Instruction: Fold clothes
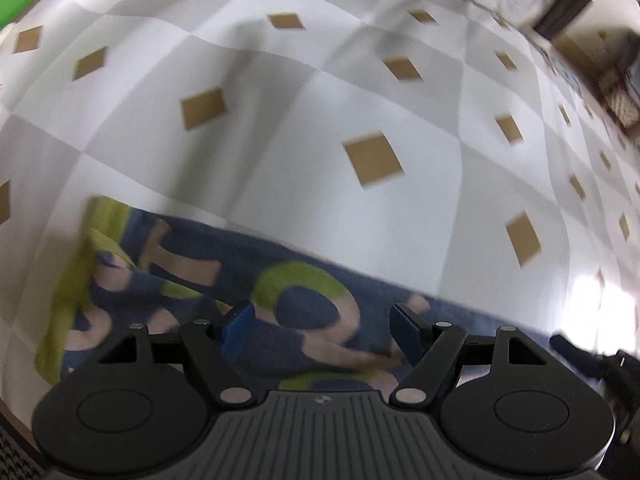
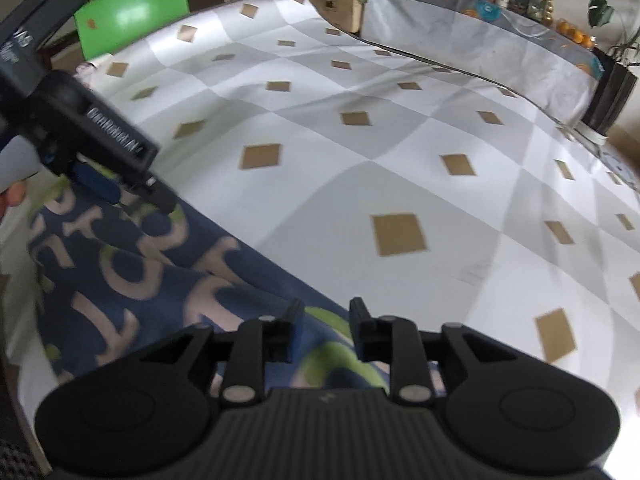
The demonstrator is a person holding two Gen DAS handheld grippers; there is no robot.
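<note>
a blue garment (image 2: 160,280) printed with pale pink and lime-green letters lies flat along the near edge of the table (image 2: 400,184), toward its near left corner. the table wears a cloth of white and grey checks with small brown diamonds. the garment's far edge runs as a straight diagonal line across the cloth, and a lime-green band (image 1: 76,248) borders its left end in the left wrist view.

the left gripper (image 1: 320,320) hangs over the garment with its jaws released and standing wide; the printed cloth shows between the blue-padded fingers (image 1: 238,330) and nothing is pinched. in the right wrist view that same tool sits over the garment's far left part, a bit of a hand (image 2: 12,192) just visible at the frame's left edge.

the right gripper (image 2: 323,312) is over the garment's right end, close to its far edge. its jaws stand narrowly parted with a clear gap, and the pads press on nothing; the cloth lies under them.

beyond the garment's far edge the whole table is open cloth out to the far side. a green chair (image 2: 132,12) stands at the far left corner, and a second covered table (image 2: 480,36) loaded with fruit and jars runs past the far right edge, with a dark planter (image 2: 612,92) beside it.
</note>
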